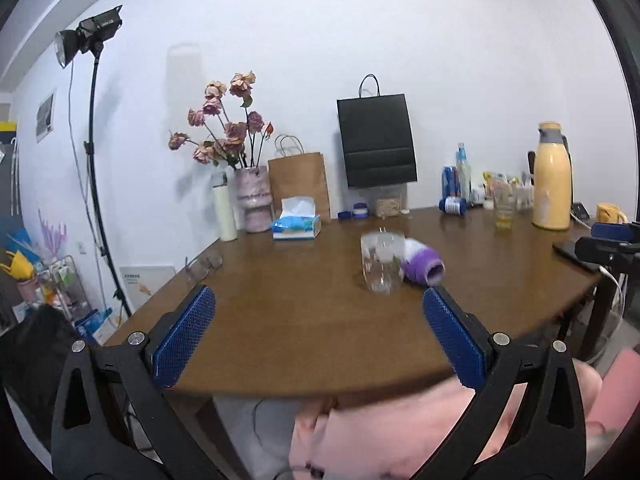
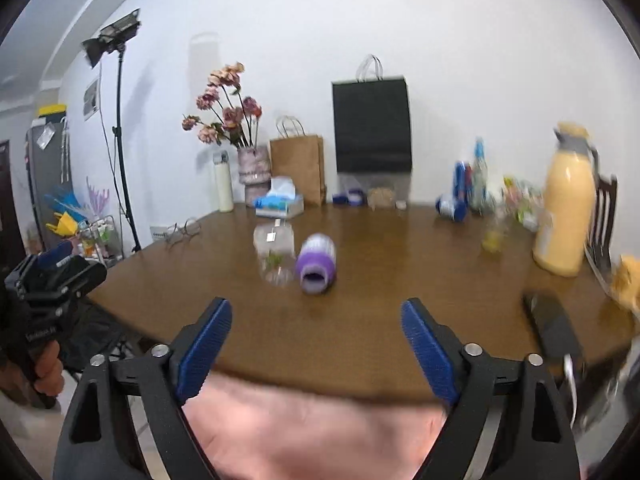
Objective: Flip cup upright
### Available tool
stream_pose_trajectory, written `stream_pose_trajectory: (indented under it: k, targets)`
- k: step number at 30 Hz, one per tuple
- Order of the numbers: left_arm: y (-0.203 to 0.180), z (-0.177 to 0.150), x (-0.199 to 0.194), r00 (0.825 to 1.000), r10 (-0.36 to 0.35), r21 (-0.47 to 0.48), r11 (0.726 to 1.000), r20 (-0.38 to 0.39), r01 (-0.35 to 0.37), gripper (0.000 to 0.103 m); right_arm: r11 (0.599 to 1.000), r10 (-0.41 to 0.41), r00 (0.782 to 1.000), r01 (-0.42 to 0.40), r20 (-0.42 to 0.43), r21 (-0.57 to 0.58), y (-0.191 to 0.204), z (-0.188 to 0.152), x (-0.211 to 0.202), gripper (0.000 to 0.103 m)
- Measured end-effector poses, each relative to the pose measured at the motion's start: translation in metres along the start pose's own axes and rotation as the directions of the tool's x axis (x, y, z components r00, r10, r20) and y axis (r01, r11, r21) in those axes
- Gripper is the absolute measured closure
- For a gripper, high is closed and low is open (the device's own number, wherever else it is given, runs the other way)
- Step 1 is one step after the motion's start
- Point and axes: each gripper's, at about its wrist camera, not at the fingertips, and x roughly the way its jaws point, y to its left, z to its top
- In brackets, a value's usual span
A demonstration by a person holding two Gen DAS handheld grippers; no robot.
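A purple and white cup [image 1: 423, 265] lies on its side on the brown table [image 1: 304, 312], its mouth toward the near edge; it also shows in the right wrist view [image 2: 317, 264]. A clear glass [image 1: 382, 262] stands right beside it on its left, also in the right wrist view [image 2: 275, 254]. My left gripper [image 1: 319, 328] is open and empty, above the table's near edge, short of both. My right gripper [image 2: 316, 334] is open and empty, also near the front edge, in line with the cup.
Along the back wall stand a white bottle [image 1: 225, 213], a vase of flowers [image 1: 252, 200], a tissue box [image 1: 297, 224], paper bags [image 1: 376, 140], cans and a yellow thermos [image 1: 553, 178]. Glasses [image 1: 204, 264] lie left. A black phone [image 2: 554, 326] lies right.
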Motion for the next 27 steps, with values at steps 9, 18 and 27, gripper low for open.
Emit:
stream_pose_trajectory:
  k: [9,18,27]
  targets:
    - [0.018,-0.005,-0.024,0.998,0.067,-0.087,0.994,-0.012,-0.068,0.000,1.000,0.006,0.997,-0.004,0.077,-0.031,0.021,-0.007,-0.031,0.012]
    - [0.019,-0.005,-0.028,0.998,0.066,-0.080,0.995,0.010,-0.065,0.000,0.995,0.033,0.995,-0.024,0.095,-0.099,0.039,-0.006,-0.029,0.012]
    - [0.019,-0.007,-0.032,0.998,0.067,-0.075,0.995,0.021,-0.065,0.000,0.994,0.041,0.995,-0.032,0.095,-0.100,0.039,-0.006,-0.027,0.012]
